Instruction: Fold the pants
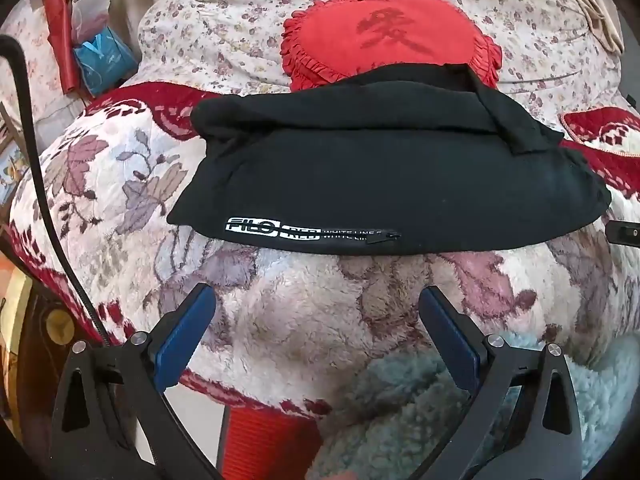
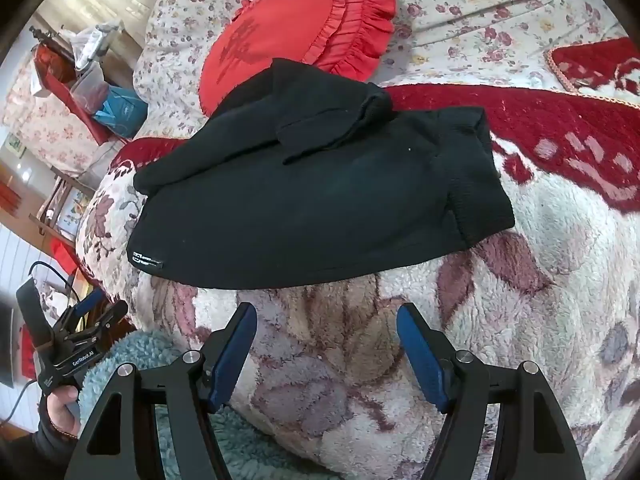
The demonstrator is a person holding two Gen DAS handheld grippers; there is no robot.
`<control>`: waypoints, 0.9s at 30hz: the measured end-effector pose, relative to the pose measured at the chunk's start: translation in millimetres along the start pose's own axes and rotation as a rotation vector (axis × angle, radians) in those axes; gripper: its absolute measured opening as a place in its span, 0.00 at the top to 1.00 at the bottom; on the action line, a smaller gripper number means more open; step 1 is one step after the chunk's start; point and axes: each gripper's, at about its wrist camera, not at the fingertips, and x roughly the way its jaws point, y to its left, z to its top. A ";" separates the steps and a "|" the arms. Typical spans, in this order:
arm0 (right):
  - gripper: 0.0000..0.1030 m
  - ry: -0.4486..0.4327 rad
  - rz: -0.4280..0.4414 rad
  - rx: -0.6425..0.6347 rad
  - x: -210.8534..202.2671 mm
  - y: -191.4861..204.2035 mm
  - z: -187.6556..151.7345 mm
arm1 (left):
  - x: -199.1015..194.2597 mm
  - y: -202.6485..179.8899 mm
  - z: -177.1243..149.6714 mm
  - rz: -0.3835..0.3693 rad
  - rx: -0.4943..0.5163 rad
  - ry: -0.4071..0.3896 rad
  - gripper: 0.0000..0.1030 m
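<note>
The black pants [image 1: 384, 184] lie folded into a compact, thick bundle on a plush blanket [image 1: 280, 320] patterned with mauve leaves and dark red borders, just ahead of both grippers and touching neither. Seen from the left gripper [image 1: 318, 300], whose blue-padded jaws stand wide apart with nothing between them, the bundle stretches across the view beyond the fingertips; its near edge is a smooth rounded fold carrying a white printed logo strip [image 1: 272, 230] and a small zipper pull [image 1: 394, 235]. On top, toward the far right, a loose flap of fabric [image 1: 508, 120] lies doubled over, slightly askew. From the right gripper [image 2: 326, 316], likewise spread wide and empty, the pants [image 2: 312, 200] sit directly ahead and a little to the left, with a ribbed band [image 2: 476, 184] at their right end and the logo tag at the near left corner. Beyond the bundle, its far edge overlaps a red ruffled cushion [image 1: 380, 36] resting on a floral quilt [image 1: 520, 20]. At the lower left of the right view, a person's hand [image 2: 60, 404] holds the left gripper's handle.
</note>
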 end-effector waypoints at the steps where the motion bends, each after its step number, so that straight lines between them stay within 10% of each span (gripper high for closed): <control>1: 0.31 0.002 0.000 0.000 0.2 -0.7 0.1 | 0.3 0.3 -0.5 0.002 0.000 0.000 0.01; 27: 0.31 0.004 -0.004 0.001 0.3 -0.6 -0.3 | 5.3 1.6 -3.3 -0.002 -0.006 0.016 0.01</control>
